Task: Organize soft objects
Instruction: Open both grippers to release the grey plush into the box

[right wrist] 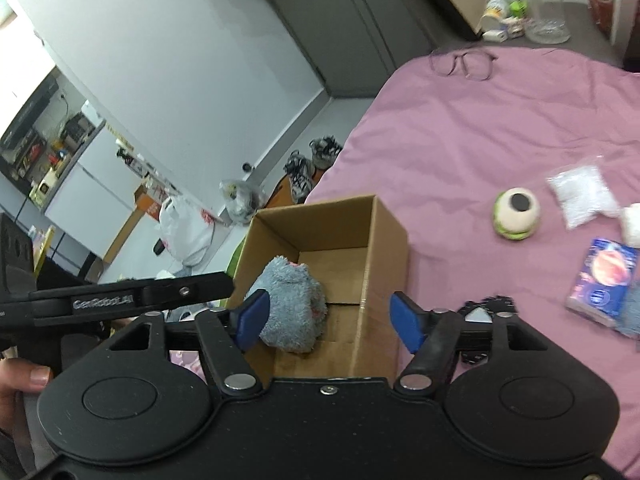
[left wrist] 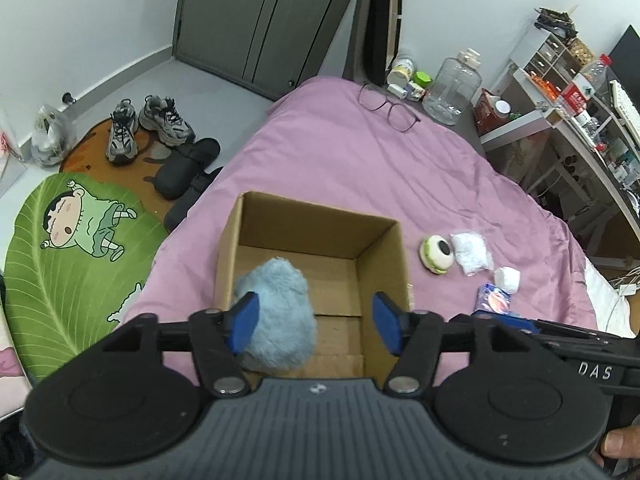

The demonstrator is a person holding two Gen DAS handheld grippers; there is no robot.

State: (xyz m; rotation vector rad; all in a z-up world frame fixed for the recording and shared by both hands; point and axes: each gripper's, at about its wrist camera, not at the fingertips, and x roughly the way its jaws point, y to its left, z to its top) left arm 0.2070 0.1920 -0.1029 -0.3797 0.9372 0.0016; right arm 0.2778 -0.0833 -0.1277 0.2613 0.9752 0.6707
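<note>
A brown cardboard box [left wrist: 376,248] [right wrist: 388,240] stands open on the pink bedspread. A fluffy blue-grey plush toy [left wrist: 280,312] [right wrist: 292,300] lies inside it at the near left. My left gripper [left wrist: 316,322] is open above the box, its left pad by the plush. My right gripper [right wrist: 332,320] is open and empty over the box's near edge. To the right on the bed lie a round green-and-cream plush [left wrist: 437,254] [right wrist: 516,212], a clear bag of white filling [left wrist: 472,254] [right wrist: 582,194], a white soft lump [left wrist: 507,279] and a blue tissue pack [left wrist: 493,299] [right wrist: 604,284].
Glasses [left wrist: 388,108] [right wrist: 464,62] lie at the bed's far end. A nightstand with a clear jug [left wrist: 452,88] and a cluttered desk [left wrist: 580,120] stand at right. Shoes [left wrist: 148,128], slippers and a green leaf rug [left wrist: 72,248] lie on the floor at left.
</note>
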